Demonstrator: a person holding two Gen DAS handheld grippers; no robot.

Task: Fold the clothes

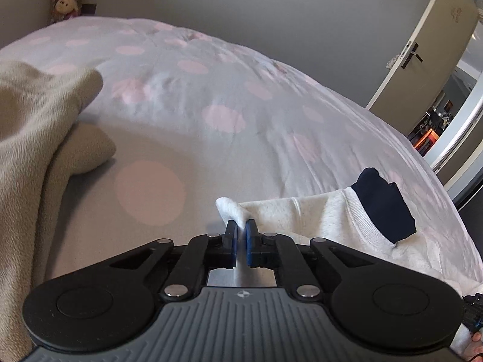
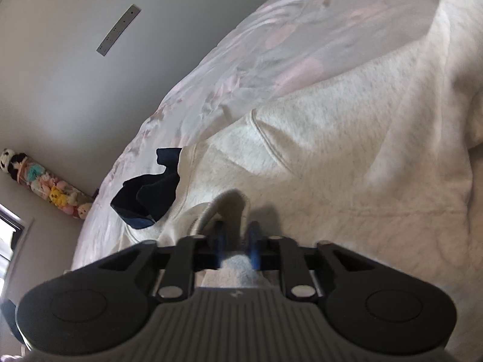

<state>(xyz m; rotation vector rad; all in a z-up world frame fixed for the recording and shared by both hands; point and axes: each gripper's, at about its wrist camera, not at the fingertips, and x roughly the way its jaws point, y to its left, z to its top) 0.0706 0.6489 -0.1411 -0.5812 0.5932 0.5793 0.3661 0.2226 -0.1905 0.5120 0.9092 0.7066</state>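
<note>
No text, label, brand or number is showing legibly; only a small round emblem (image 1: 242, 294) is sitting on the gripper body, unreadable.

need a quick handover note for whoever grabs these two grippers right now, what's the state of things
Left hand-held gripper: shut on a fold of the pale grey sweatshirt.
Right hand-held gripper: shut on another bunched edge of the same sweatshirt.
Sweatshirt lies spread on the dotted duvet, a dark navy garment at its ribbed edge. A beige fleece sits on the left.
Done: both pinches made. Left: the fold itself; no crease visible yet.
</note>
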